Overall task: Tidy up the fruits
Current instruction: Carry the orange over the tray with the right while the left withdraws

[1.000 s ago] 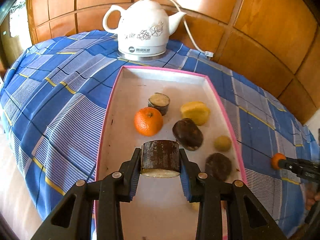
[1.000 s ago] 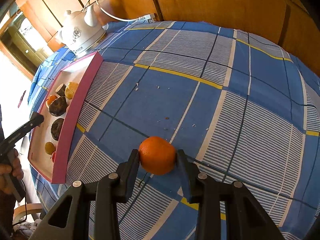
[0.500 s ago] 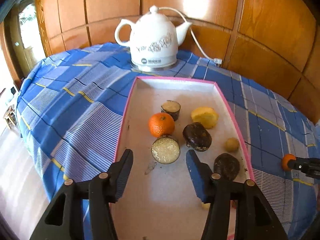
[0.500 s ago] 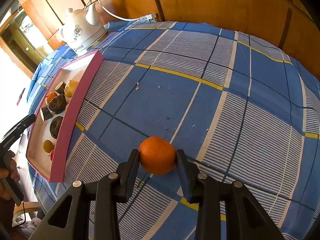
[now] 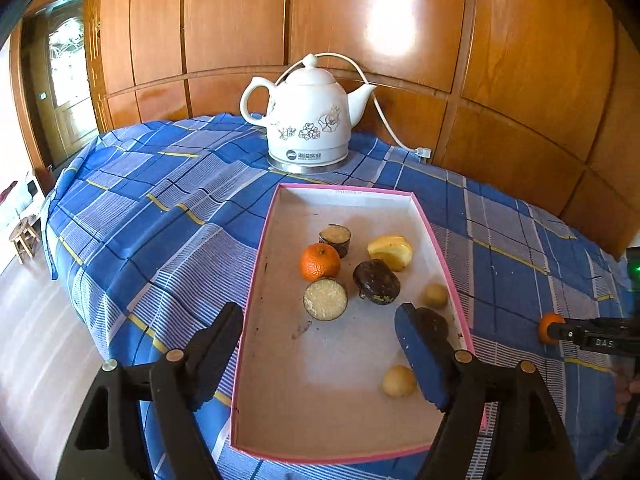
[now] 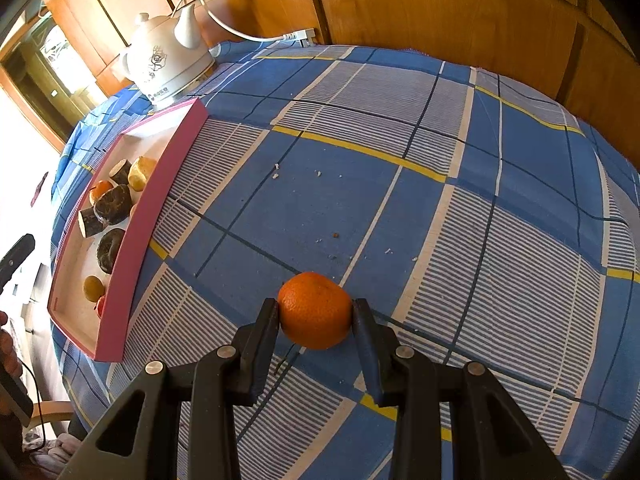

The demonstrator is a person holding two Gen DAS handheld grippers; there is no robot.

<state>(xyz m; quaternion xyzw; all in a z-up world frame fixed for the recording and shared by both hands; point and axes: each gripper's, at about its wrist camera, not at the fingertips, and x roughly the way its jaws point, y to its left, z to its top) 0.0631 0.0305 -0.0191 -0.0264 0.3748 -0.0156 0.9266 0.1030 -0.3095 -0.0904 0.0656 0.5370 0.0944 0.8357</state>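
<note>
A pink-rimmed white tray [image 5: 256,280] on the blue plaid cloth holds an orange [image 5: 319,262], two cut brown cylinder pieces [image 5: 325,299] [image 5: 335,239], a yellow fruit [image 5: 390,251], dark brown fruits [image 5: 376,282] and small yellowish ones [image 5: 399,381]. My left gripper [image 5: 320,344] hovers above the tray's near half, its jaws opening with nothing between them. In the right wrist view my right gripper [image 6: 315,314] is shut on a second orange [image 6: 315,310] resting on the cloth, right of the tray [image 6: 132,236].
A white electric kettle [image 5: 308,120] with its cord stands behind the tray against the wooden wall panels. The table edge drops to the floor on the left, where a small stool [image 5: 24,236] stands. A person's hand [image 6: 8,352] shows at the left edge.
My left gripper let go of the cut brown cylinder, which now lies in the tray next to the orange, then drew back and up while widening. The right gripper kept still on its orange.
</note>
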